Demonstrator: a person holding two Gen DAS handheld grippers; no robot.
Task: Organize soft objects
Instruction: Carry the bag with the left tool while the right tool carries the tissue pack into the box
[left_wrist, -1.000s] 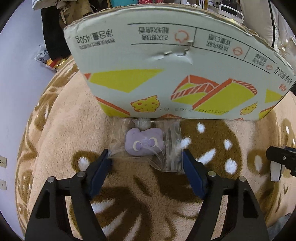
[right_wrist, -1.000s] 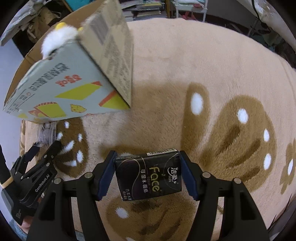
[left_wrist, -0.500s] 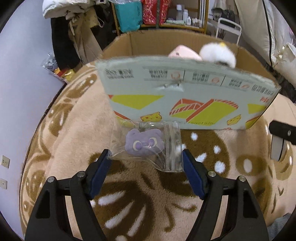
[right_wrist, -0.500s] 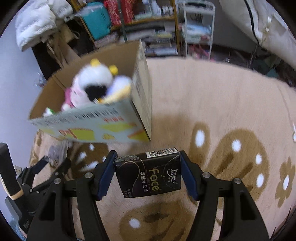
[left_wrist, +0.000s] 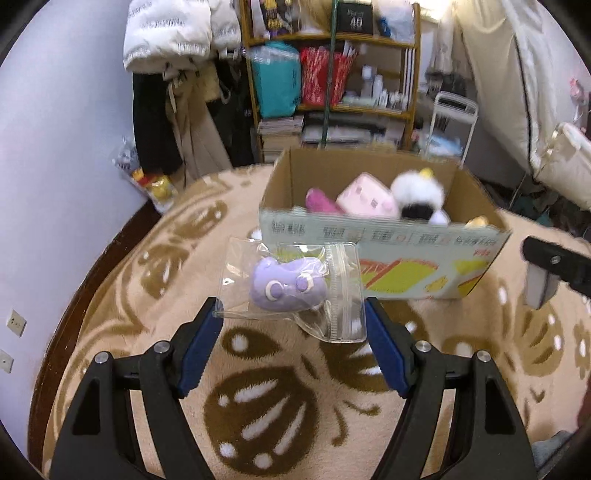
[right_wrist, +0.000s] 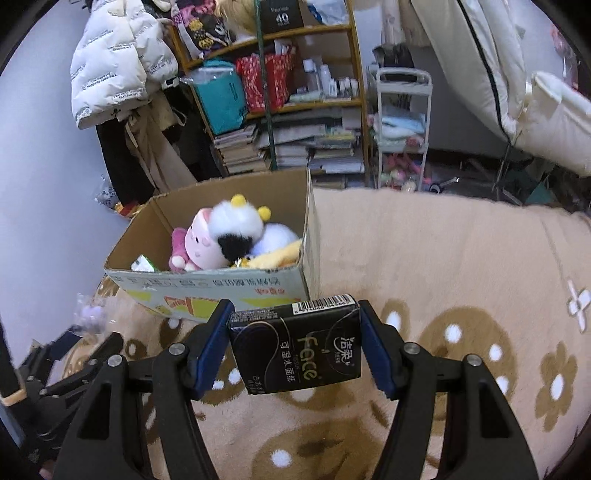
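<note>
My left gripper (left_wrist: 291, 314) is shut on a clear zip bag holding a purple plush (left_wrist: 290, 288) and holds it in the air in front of the cardboard box (left_wrist: 384, 240). My right gripper (right_wrist: 293, 328) is shut on a black tissue pack (right_wrist: 295, 347), held above the rug to the right front of the box (right_wrist: 221, 284). The open box holds several plush toys: a pink pig (right_wrist: 201, 240), a white fluffy one (right_wrist: 240, 225) and a yellow one (right_wrist: 273, 258).
A tan rug with brown flower patterns (right_wrist: 443, 277) covers the floor. Behind the box stand a cluttered wooden shelf (right_wrist: 280, 92), hanging coats (right_wrist: 122, 74) and a white cart (right_wrist: 402, 122). A lilac wall (left_wrist: 55, 147) is at left. The right gripper's side shows in the left wrist view (left_wrist: 554, 266).
Both grippers have risen well above the rug with their loads. The box, seen close and from low down before, is now seen from above with its inside showing.
</note>
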